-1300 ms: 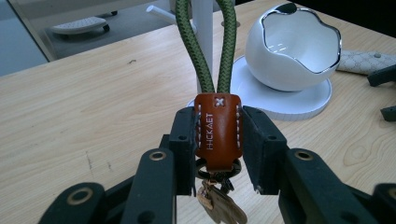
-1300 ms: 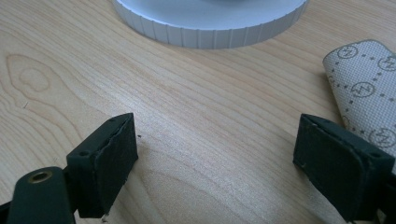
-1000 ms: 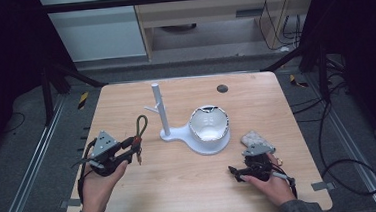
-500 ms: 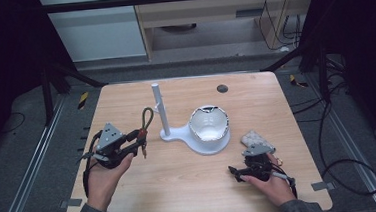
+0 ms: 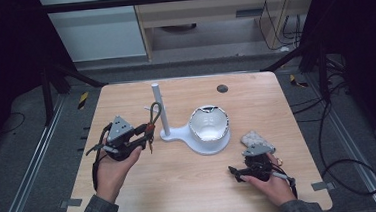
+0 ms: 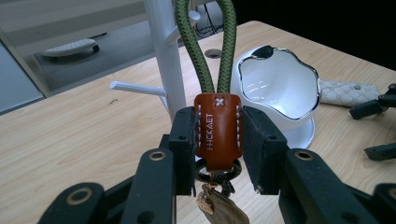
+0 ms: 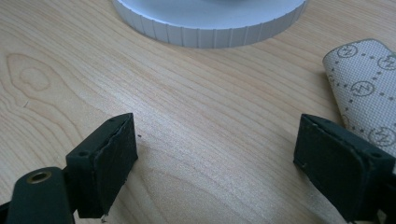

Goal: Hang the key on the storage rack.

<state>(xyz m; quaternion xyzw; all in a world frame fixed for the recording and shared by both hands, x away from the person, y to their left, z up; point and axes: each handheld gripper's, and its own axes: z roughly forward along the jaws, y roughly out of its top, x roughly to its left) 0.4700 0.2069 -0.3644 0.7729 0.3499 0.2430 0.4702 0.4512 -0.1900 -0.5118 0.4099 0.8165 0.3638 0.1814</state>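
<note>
The wooden table is lying mostly bare along its near edge and its left side, leaving open room around both hands, while the middle is taken up by a white stand with an upright post, side pegs and a white bowl sitting on its round base. The left gripper is hovering just left of the post, its jaws pressing narrowly on the brown leather tab of a key strap, whose green cord loop is rising up in front of the post, with a ring and small tag hanging below the tab. The right gripper is resting low near the table's front right corner, its jaws standing wide apart over bare wood and gripping nothing. A patterned pouch is lying just beside its right jaw, between that gripper and the stand's base.
</note>
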